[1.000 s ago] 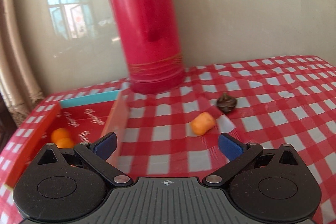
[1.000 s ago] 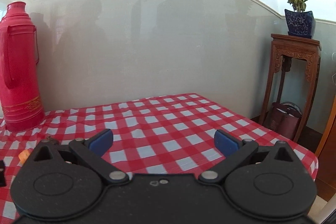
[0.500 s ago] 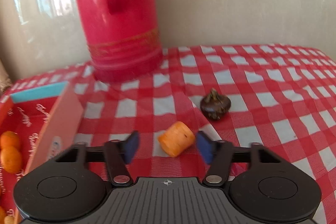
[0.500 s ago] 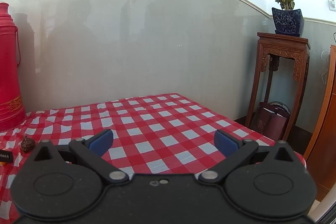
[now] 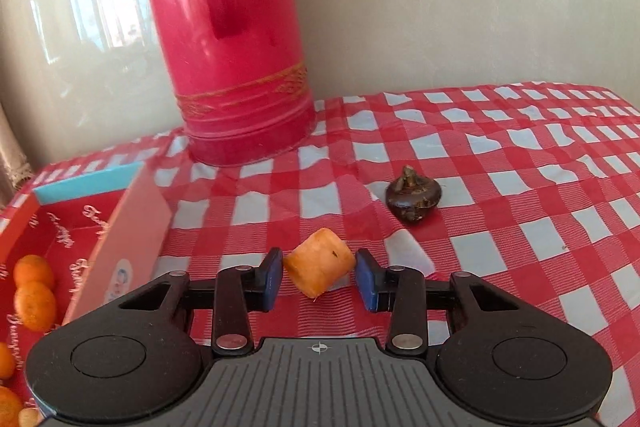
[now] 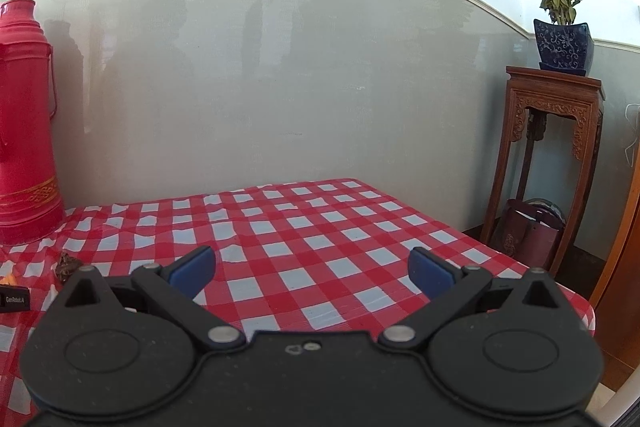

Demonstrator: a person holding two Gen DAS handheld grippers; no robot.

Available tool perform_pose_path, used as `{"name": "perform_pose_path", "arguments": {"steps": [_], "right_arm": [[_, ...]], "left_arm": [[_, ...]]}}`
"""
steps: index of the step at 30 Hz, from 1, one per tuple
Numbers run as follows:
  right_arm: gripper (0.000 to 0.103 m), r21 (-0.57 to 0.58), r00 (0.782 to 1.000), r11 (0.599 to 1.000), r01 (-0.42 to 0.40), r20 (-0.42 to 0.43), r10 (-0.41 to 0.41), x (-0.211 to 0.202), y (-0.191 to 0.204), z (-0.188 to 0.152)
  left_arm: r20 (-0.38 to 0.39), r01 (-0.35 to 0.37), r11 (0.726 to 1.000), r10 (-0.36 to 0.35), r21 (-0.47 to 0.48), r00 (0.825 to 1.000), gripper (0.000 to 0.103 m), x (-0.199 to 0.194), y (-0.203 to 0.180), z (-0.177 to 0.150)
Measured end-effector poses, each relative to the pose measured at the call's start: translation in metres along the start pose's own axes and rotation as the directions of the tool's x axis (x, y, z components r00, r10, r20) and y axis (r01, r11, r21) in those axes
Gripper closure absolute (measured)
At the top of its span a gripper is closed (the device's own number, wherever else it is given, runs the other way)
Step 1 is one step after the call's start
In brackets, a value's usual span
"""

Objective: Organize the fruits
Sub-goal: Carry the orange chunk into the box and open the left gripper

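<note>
The left gripper [image 5: 319, 279] had its blue pads closed on the orange chunk [image 5: 319, 262], in front of the red flask [image 5: 224, 39]. The chunk sat tilted and was held only by its edges, so I judged it might twist loose on the way to the red box [image 5: 132, 223], left of the flask. The right gripper [image 6: 312, 269] hung wide open and empty, well right of the flask.

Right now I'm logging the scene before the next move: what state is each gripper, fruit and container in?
left gripper: shut on the orange chunk
orange chunk: tilted, clamped between both pads
dark bulb: loose on the cloth, stem up
red box: open, small oranges inside
small oranges: lying in the box
thermos: upright
right gripper: open, empty
</note>
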State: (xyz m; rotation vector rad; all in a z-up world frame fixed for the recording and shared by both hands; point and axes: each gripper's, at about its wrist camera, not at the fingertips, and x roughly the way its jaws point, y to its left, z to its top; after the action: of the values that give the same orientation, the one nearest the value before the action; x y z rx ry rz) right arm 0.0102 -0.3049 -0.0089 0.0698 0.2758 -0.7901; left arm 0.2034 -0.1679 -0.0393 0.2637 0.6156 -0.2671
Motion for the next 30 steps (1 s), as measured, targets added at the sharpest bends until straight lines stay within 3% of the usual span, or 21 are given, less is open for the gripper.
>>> {"name": "perform_pose_path", "arguments": {"steps": [7,13,21,24,28,30], "right_arm": [[0.006,-0.028,0.999,0.999,-0.035,0.003,0.035,-0.003,0.013,-0.001],[0.006,-0.06,0.997,0.996,-0.07,0.007,0.071,-0.009,0.029,-0.002],[0.006,-0.104,0.992,0.987,-0.121,0.017,0.123,-0.02,0.052,-0.004],[0.006,-0.118,0.989,0.982,-0.144,0.019,0.148,-0.025,0.062,-0.004],[0.006,-0.139,0.984,0.975,-0.173,0.026,0.179,-0.032,0.079,-0.004],[0.006,-0.149,0.981,0.971,-0.187,0.028,0.193,-0.034,0.086,-0.003]], "left_arm": [[0.059,-0.052,0.999,0.053,-0.015,0.997,0.063,-0.035,0.033,-0.001],[0.072,-0.145,0.987,0.15,-0.076,0.986,0.063,-0.059,0.086,-0.006],[-0.072,-0.328,0.922,0.32,-0.203,0.945,0.063,-0.05,0.162,-0.034],[-0.129,-0.344,0.906,0.322,-0.245,0.938,0.063,-0.044,0.18,-0.039],[-0.144,-0.342,0.906,0.314,-0.252,0.938,0.063,-0.045,0.19,-0.044],[-0.15,-0.328,0.909,0.298,-0.255,0.943,0.058,-0.046,0.192,-0.045]]}}
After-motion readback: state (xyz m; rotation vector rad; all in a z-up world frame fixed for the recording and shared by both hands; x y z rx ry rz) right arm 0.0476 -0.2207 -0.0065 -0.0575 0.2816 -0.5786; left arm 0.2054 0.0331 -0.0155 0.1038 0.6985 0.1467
